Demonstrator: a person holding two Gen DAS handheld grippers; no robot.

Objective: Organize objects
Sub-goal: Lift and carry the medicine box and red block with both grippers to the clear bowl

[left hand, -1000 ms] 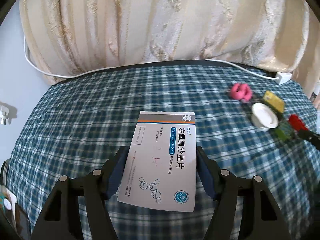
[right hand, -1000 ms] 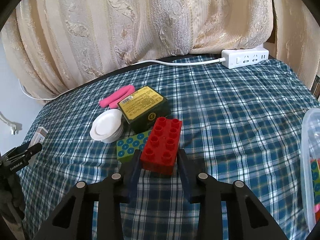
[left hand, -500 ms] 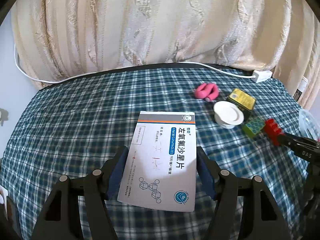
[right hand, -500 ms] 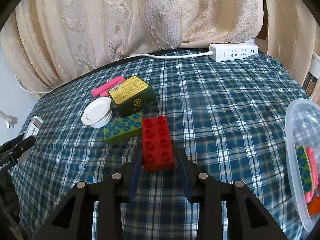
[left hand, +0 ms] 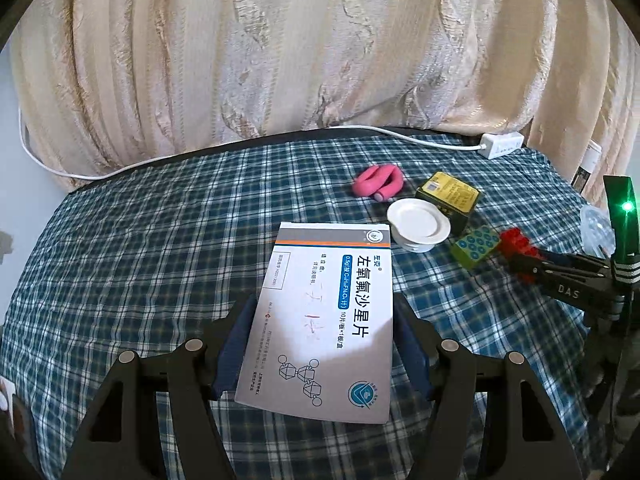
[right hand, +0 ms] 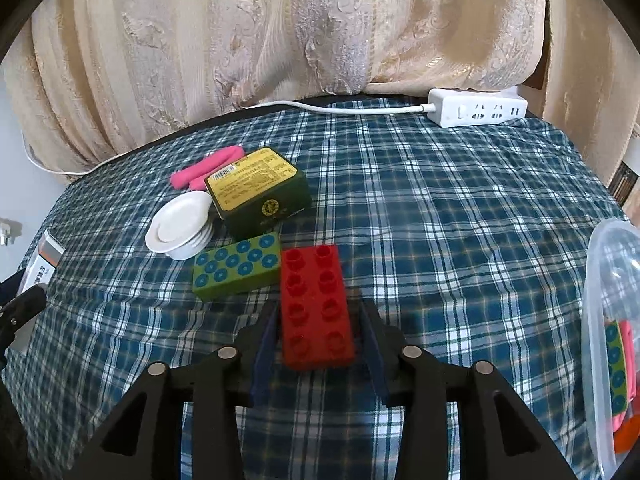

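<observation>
Left gripper [left hand: 322,344]: jaws closed against the two long sides of a white medicine box [left hand: 326,320], which it holds above the cloth with its printed face up.
Right gripper [right hand: 318,344]: jaws pressed to both sides of a red building brick [right hand: 316,308], studs up, its far end reaching past the fingertips.
Checked tablecloth [right hand: 440,240]: blue and white plaid, spread over the whole worktop beneath both grippers.
Green brick [right hand: 236,266]: lies flat on the cloth with blue-topped studs, just left of the red brick's far end and very close to it; whether they touch cannot be told.
White dish [right hand: 182,226]: small and round, just beyond the green brick on its left, sitting against the dark green box.
Dark green box [right hand: 258,192]: yellow label with a barcode on top, just behind the green brick, tilted slightly against the dish.
Pink item [right hand: 206,168]: two rounded pink lobes, right behind the green box toward the curtain.
Clear plastic container [right hand: 608,300]: at the right edge of the right wrist view, well apart from the cluster, holding a green studded piece and pink and orange pieces.
Power strip [right hand: 476,112]: white, at the far right of the worktop, its cable running left along the edge.
Curtain [left hand: 300,52]: cream brocade, hanging behind the worktop.
</observation>
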